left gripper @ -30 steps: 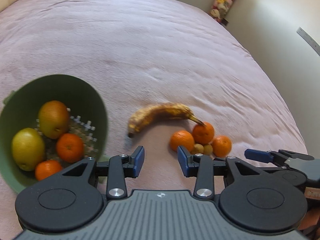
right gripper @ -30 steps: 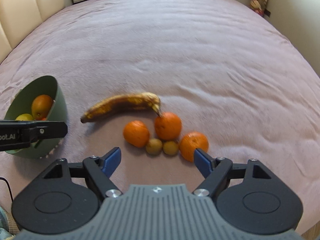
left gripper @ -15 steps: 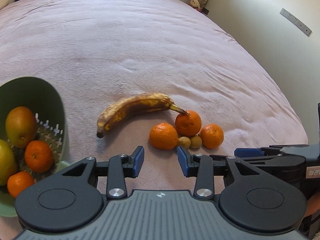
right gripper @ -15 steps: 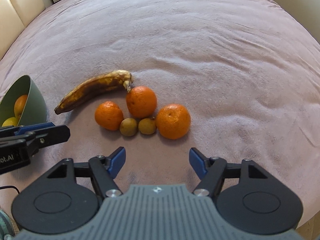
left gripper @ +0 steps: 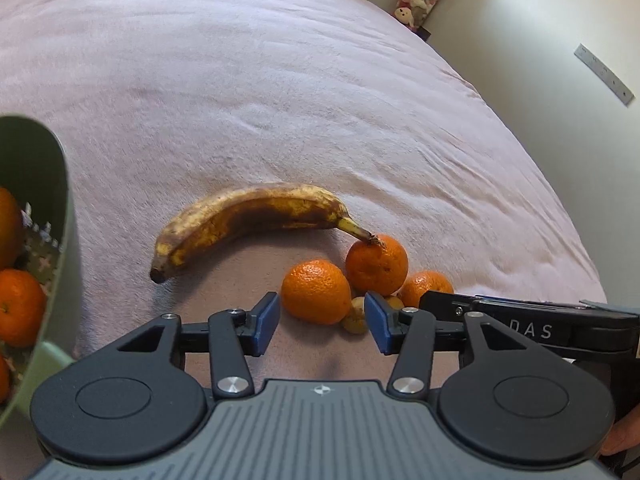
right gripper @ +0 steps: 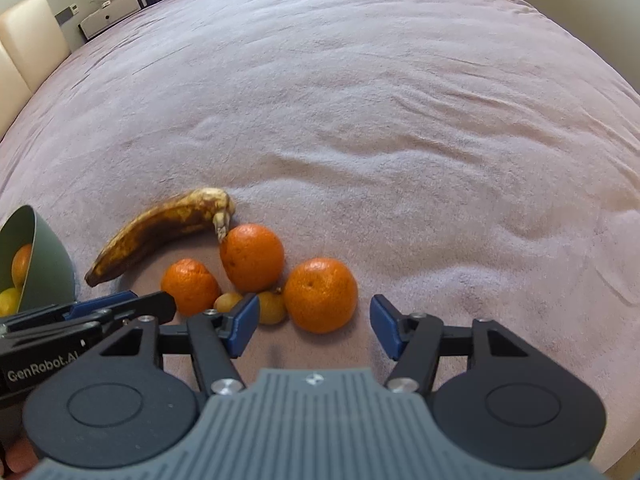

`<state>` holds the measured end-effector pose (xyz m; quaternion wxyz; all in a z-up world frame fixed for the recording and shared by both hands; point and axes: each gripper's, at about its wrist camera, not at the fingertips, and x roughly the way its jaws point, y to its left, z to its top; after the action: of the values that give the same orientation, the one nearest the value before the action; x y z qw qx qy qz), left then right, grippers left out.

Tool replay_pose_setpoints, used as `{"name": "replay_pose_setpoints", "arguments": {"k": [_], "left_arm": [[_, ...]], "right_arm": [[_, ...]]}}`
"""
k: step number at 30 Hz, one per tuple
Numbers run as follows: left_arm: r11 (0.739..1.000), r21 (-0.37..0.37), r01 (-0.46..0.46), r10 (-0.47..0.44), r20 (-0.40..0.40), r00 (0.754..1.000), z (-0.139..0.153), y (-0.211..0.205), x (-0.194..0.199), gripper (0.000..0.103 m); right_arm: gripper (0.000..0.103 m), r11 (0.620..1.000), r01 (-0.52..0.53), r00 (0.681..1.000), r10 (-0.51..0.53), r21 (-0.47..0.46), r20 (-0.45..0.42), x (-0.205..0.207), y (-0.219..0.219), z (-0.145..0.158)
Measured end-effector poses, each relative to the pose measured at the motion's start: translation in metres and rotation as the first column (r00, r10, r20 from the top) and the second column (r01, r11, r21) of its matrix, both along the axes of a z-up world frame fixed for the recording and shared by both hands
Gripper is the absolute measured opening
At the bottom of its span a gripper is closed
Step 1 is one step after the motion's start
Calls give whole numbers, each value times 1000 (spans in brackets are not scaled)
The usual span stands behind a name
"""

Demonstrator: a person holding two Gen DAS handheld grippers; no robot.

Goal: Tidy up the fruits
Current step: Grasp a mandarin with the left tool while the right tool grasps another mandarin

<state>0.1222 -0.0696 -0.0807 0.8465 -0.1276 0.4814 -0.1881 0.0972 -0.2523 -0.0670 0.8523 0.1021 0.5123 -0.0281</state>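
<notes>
Green bowl cut by left edge; small fruits half-hidden behind tongs.

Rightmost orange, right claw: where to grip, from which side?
Across the rightmost orange's widest middle, from above and the near side. Its right flank is bare; a small brown fruit crowds its left. Right claw is closing, nothing between the pads.

Wide bare blanket lies open beyond the clustered oranges; the green bowl blocks the left.
</notes>
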Motion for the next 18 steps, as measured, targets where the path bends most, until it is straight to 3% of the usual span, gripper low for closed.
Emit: {"name": "replay_pose_setpoints", "arguments": {"k": [6, 11, 18], "left_arm": [[1000, -23, -17, 16, -36, 999, -13, -2, 6, 58], [998, -51, -34, 32, -35, 999, -16, 1, 10, 58], [998, -53, -43, 40, -55, 998, -23, 0, 15, 57]], "right_arm": [[59, 1000, 7, 1000, -7, 8, -1, 6, 0, -5], [50, 1000, 9, 1000, -8, 16, -22, 9, -1, -12], [44, 1000, 12, 999, -11, 15, -32, 11, -4, -17]]}}
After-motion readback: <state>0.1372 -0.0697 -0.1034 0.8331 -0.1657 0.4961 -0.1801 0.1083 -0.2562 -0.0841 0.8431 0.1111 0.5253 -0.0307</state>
